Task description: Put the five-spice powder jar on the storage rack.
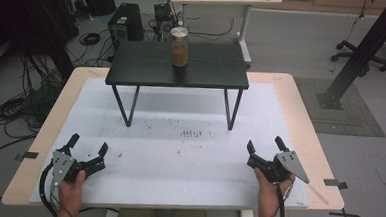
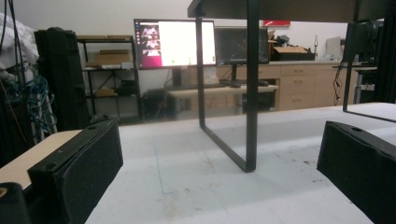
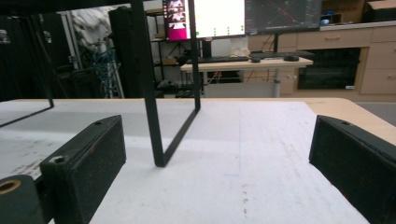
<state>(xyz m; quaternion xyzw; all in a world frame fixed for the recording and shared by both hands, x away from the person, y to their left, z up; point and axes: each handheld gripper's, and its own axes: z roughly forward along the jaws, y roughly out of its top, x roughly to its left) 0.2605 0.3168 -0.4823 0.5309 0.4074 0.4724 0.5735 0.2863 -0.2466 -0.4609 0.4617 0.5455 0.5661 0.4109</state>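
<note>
A glass jar (image 1: 179, 46) with a silver lid and brown contents stands upright on a small black raised table (image 1: 148, 68), near its middle. My left gripper (image 1: 88, 144) rests open near the front left of the white mat, jaws wide with nothing between them. My right gripper (image 1: 265, 144) sits open at the front right, also holding nothing. In the left gripper view the black table leg (image 2: 252, 93) stands ahead between my jaws; in the right gripper view another leg (image 3: 149, 93) stands ahead left of centre.
The white mat (image 1: 188, 153) covers a wooden tabletop (image 1: 305, 124); dark specks (image 1: 190, 134) lie in front of the raised table. Behind are a desk (image 3: 247, 65) with monitors (image 2: 175, 43), computer towers (image 1: 126, 22), cables (image 1: 15, 109) and a black post (image 1: 364, 47).
</note>
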